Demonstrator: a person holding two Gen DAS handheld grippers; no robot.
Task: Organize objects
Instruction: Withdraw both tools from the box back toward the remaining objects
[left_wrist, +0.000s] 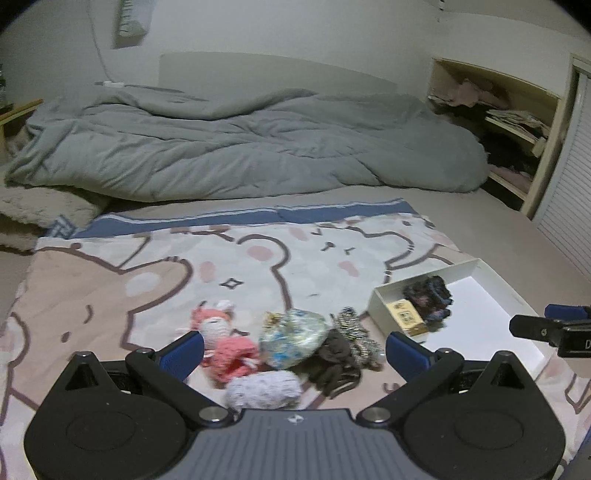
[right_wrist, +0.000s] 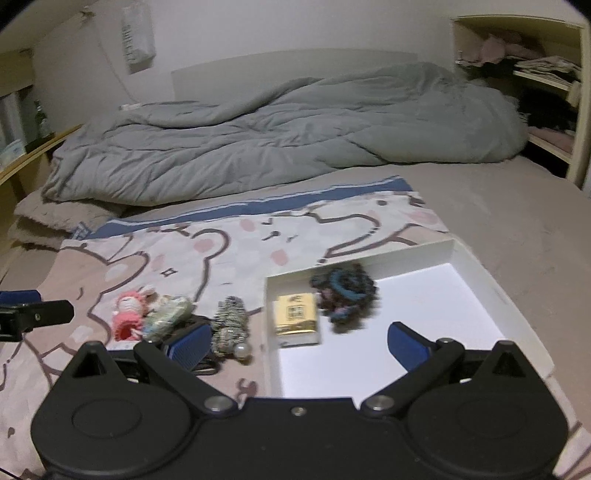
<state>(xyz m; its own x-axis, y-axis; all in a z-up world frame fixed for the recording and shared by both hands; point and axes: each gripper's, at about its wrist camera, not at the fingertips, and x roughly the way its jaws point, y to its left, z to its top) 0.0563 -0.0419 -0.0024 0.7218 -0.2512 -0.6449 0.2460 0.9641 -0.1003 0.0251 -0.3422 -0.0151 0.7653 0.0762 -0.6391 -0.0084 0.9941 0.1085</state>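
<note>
Left gripper (left_wrist: 293, 349) spread wide, empty, hovered over clutter on cartoon blanket (left_wrist: 110, 295): pink crochet doll (left_wrist: 225, 343), floral pouch (left_wrist: 293, 338), lilac knit piece (left_wrist: 264, 393), dark brown scrunchie (left_wrist: 334, 358), striped scrunchie (left_wrist: 354, 330). Right gripper (right_wrist: 299, 341) also spread wide, empty, sat above near edge of white box (right_wrist: 443, 295). Box already held yellow packet (right_wrist: 295, 319) and dark scrunchie (right_wrist: 345, 291), touching each other. Grey duvet (left_wrist: 240, 147) bunched behind.
</note>
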